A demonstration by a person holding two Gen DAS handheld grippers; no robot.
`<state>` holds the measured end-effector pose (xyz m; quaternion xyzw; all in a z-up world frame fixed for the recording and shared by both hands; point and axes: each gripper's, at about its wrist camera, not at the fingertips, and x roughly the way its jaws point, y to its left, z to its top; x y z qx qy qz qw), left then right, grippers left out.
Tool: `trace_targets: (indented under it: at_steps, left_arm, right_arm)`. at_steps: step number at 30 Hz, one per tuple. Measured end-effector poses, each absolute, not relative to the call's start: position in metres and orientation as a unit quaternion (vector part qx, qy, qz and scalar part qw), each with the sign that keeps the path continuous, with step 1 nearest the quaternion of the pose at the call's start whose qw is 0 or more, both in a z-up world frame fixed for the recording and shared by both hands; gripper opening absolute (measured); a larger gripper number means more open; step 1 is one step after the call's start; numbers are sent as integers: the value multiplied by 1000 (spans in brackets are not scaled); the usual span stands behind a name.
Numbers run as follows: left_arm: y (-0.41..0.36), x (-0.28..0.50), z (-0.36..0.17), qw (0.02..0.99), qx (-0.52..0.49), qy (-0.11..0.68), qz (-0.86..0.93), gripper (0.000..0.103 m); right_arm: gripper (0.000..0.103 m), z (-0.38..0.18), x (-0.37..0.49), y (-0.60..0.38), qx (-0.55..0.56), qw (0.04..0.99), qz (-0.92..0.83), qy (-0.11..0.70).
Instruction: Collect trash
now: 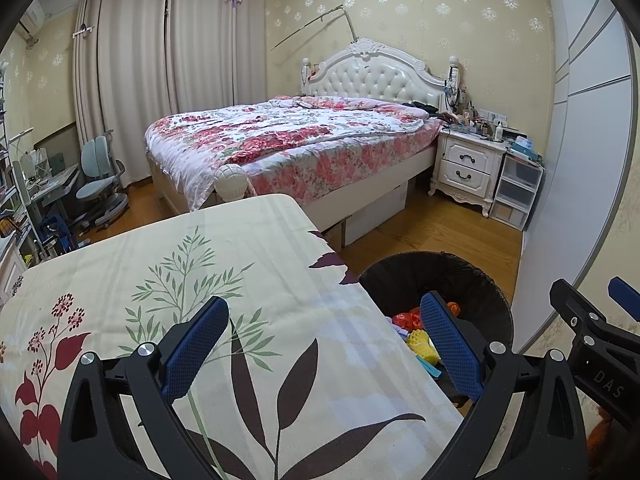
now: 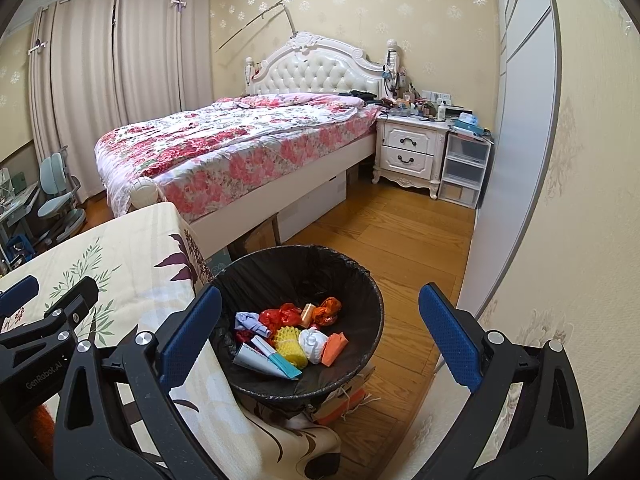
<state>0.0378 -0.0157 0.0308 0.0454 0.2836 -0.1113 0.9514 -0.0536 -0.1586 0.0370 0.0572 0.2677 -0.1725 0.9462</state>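
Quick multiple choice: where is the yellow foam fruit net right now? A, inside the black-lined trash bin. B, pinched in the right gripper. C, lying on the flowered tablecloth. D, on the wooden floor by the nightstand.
A: the yellow foam net lies among other scraps inside the trash bin, while the right gripper and left gripper are both open and empty.

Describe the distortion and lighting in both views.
Left wrist view: fisheye bends the wardrobe edge into a curve, corners dark, soft even room light. Right wrist view: same bowing and dark corners; trash bin sharp, no glare.
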Motion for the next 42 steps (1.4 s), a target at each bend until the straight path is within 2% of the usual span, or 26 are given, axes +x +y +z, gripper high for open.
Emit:
trace_targets:
  at_steps: [42]
  left_arm:
    - [-22,35,21,950,48,288,-109,96]
  right_arm:
    - [97,26,-57,-159,59,944,-172,275]
